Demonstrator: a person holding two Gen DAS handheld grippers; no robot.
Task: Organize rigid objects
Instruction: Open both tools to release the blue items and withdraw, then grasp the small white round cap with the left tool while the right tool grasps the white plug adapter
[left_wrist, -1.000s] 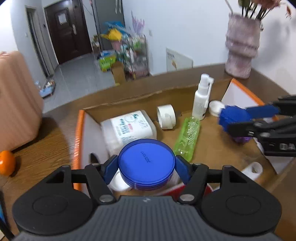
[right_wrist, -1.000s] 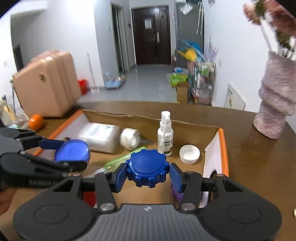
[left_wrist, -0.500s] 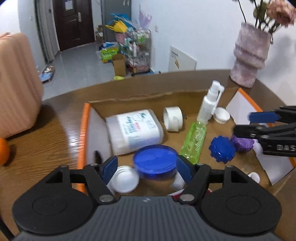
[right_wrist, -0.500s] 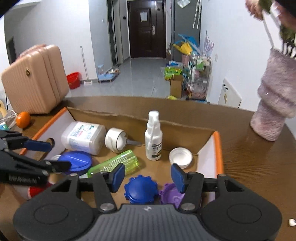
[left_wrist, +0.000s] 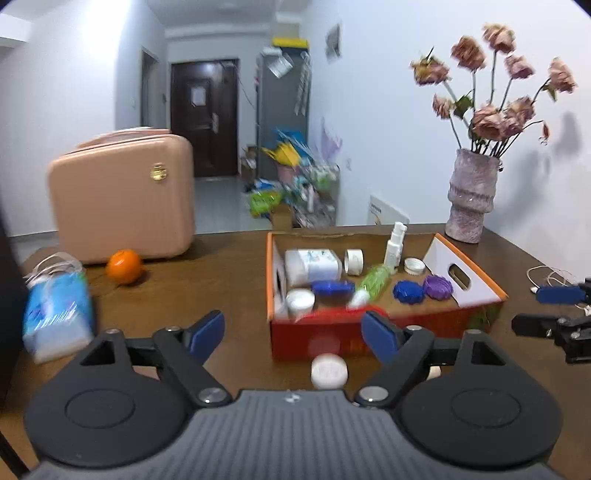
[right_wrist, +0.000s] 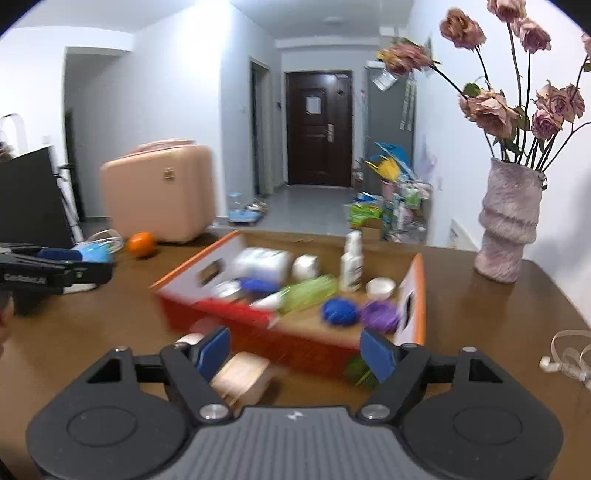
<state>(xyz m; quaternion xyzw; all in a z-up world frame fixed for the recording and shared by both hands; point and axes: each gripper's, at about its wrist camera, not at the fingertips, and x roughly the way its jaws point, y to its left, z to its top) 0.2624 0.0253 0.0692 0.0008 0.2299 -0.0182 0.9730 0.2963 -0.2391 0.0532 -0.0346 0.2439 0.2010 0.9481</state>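
Note:
An orange-rimmed cardboard box (left_wrist: 476, 295) stands on the brown table and holds a blue round lid (left_wrist: 331, 287), a blue toothed cap (left_wrist: 407, 291), a purple cap (left_wrist: 437, 286), a green bottle (left_wrist: 376, 281), a white spray bottle (left_wrist: 394, 246), a white jar (left_wrist: 312, 266) and tape. My left gripper (left_wrist: 293, 332) is open and empty, in front of the box. My right gripper (right_wrist: 295, 352) is open and empty, also short of the box (right_wrist: 415, 291). The blue cap (right_wrist: 340, 312) and purple cap (right_wrist: 380, 315) show there too.
A white cap (left_wrist: 328, 370) lies on the table before the box. A tan block (right_wrist: 242, 376) and a green item (right_wrist: 360, 369) lie by the right gripper. An orange (left_wrist: 123, 266), blue tissue pack (left_wrist: 55, 310), pink suitcase (left_wrist: 122, 195), vase (left_wrist: 471, 199) and white cable (right_wrist: 570, 354) surround the box.
Both grippers let go of their lids into the box, opened wide and pulled back and up from the box. The blue round lid and blue toothed cap now lie inside.

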